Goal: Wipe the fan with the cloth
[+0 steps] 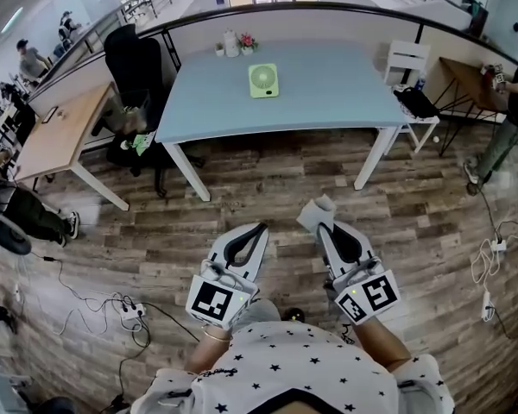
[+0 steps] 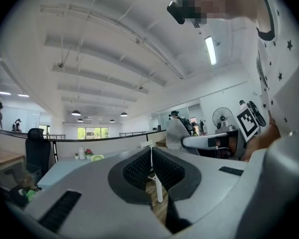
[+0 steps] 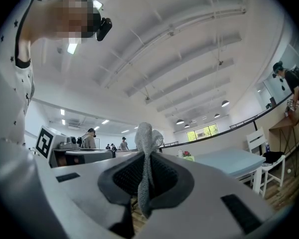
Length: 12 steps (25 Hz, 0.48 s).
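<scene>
A small green fan [image 1: 263, 80] lies on the light blue table [image 1: 328, 93] far ahead in the head view; it shows as a green speck [image 2: 97, 157] in the left gripper view. Both grippers hang low over the wooden floor, well short of the table. My right gripper [image 1: 322, 222] is shut on a grey cloth [image 1: 316, 211], which sticks up between its jaws [image 3: 145, 148]. My left gripper [image 1: 257, 229] is shut with nothing between its jaws [image 2: 152, 159].
A black office chair [image 1: 136, 67] stands at the table's left, a white chair [image 1: 406, 63] at its right. A wooden desk [image 1: 56, 136] lies left. Small pots and a white bottle [image 1: 231, 43] sit at the table's back edge. Cables [image 1: 112, 304] trail on the floor. People stand around the edges.
</scene>
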{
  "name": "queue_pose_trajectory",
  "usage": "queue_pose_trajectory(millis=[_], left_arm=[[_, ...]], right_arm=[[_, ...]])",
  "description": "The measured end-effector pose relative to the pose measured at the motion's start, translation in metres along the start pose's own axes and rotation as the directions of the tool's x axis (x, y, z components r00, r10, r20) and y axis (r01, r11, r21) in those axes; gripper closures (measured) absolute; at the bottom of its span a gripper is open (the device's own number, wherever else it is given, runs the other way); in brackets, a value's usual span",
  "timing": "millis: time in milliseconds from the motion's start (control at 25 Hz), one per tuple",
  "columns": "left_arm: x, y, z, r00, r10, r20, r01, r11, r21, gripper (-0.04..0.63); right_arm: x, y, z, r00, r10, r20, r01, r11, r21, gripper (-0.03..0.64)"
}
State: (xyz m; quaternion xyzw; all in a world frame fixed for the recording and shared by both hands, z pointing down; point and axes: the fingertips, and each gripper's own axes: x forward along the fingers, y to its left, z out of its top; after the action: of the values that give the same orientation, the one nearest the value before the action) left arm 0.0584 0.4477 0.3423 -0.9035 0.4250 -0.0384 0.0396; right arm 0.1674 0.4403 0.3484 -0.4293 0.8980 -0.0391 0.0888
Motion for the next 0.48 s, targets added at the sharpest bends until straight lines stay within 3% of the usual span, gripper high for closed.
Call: queue_pose_trajectory(millis=[480], left_arm=[[0.028, 0.042, -0.014, 0.999, 0.039, -0.014, -0.039, 0.999, -0.029, 0.563]], right_arm=[[0.030, -0.027, -0.008, 1.000, -0.006, -0.029, 0.006, 1.000, -0.013, 0.586]])
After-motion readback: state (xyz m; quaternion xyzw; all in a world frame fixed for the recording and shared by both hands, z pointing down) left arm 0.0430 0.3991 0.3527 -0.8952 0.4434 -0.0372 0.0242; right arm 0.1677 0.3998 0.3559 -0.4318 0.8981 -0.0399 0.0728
